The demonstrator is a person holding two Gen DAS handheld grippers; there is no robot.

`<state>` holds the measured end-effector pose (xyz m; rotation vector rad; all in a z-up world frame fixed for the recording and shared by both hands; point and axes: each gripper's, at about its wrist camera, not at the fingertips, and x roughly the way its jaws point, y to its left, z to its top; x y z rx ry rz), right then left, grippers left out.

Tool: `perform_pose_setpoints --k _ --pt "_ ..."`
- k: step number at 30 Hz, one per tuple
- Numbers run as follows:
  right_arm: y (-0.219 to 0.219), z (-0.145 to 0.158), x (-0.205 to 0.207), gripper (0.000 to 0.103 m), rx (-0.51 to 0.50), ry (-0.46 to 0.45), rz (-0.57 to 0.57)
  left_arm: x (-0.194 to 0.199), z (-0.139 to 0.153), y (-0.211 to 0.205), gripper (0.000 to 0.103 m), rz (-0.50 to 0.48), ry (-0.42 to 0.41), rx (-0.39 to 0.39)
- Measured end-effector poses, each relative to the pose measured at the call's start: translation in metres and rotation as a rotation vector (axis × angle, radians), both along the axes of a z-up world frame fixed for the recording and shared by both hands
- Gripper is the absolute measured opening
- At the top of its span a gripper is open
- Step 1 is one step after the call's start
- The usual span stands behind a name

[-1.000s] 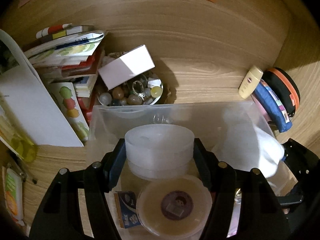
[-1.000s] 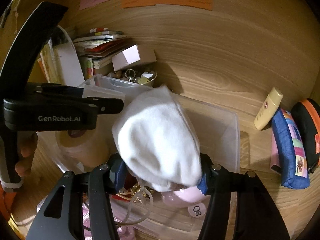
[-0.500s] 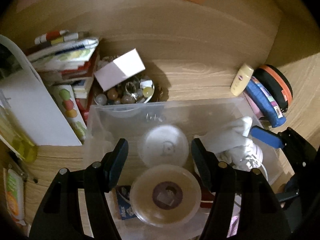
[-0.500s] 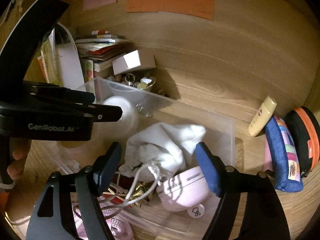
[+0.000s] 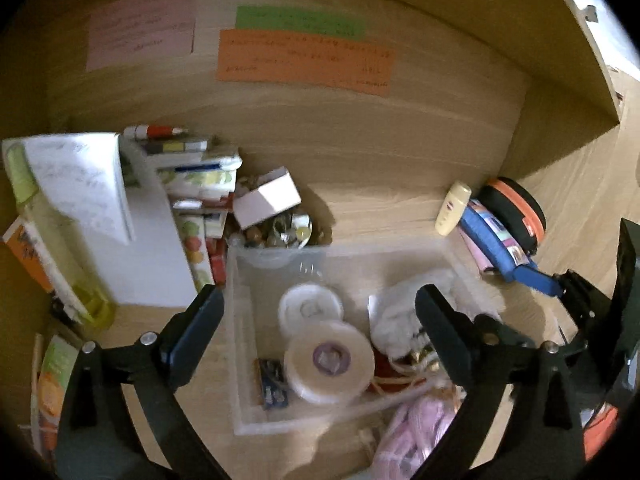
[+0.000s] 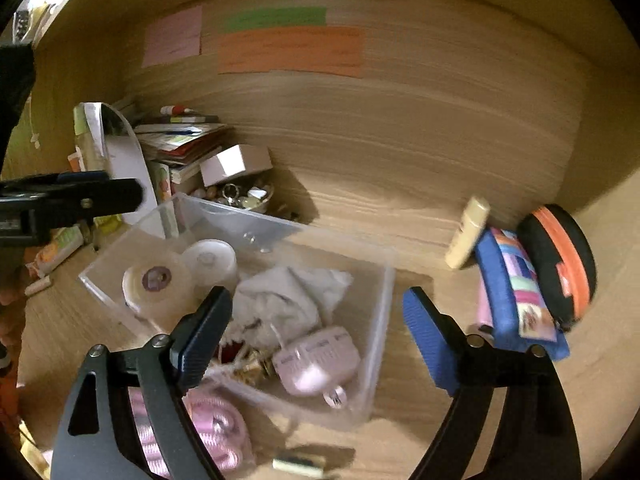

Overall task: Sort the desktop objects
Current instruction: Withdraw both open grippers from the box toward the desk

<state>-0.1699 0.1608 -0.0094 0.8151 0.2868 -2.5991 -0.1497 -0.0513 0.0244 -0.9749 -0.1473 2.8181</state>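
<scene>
A clear plastic bin [image 5: 240, 304] [image 6: 384, 296] stands on the wooden desk. In it lie a white round jar [image 5: 310, 308] [image 6: 210, 260], a tape roll [image 5: 328, 360] [image 6: 154, 280], a white drawstring pouch [image 5: 400, 312] [image 6: 288, 296] and a pink case [image 6: 316, 360]. My left gripper [image 5: 316, 328] is open and empty, raised above the bin. My right gripper [image 6: 316, 332] is open and empty, raised above the bin's near right part. The right gripper's blue finger [image 5: 536, 280] shows in the left wrist view.
A bowl of beads [image 5: 280, 232] [image 6: 240, 196] with a white box [image 5: 266, 200] on it sits behind the bin, beside stacked books [image 5: 192, 172]. A cream tube [image 5: 452, 208] [image 6: 468, 232], a blue pouch [image 6: 516, 292] and a black-orange case [image 6: 560, 264] lie right. A pink cord [image 6: 200, 432] lies in front.
Both grippers let go of their loads, the jar and the pouch, into the bin, opened wide and pulled up and back. The bin now looks smaller.
</scene>
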Motion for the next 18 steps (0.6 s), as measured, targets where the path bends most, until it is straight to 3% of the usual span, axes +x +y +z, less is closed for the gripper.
perform_pose_setpoints --k 10,18 --pt "0.036 -0.008 0.037 0.086 0.021 -0.005 -0.085 0.043 -0.022 -0.021 0.098 0.057 -0.042 -0.062" --pt "0.052 -0.024 0.054 0.086 0.035 -0.072 -0.102 0.072 -0.052 -0.036 0.098 0.077 -0.117 -0.103"
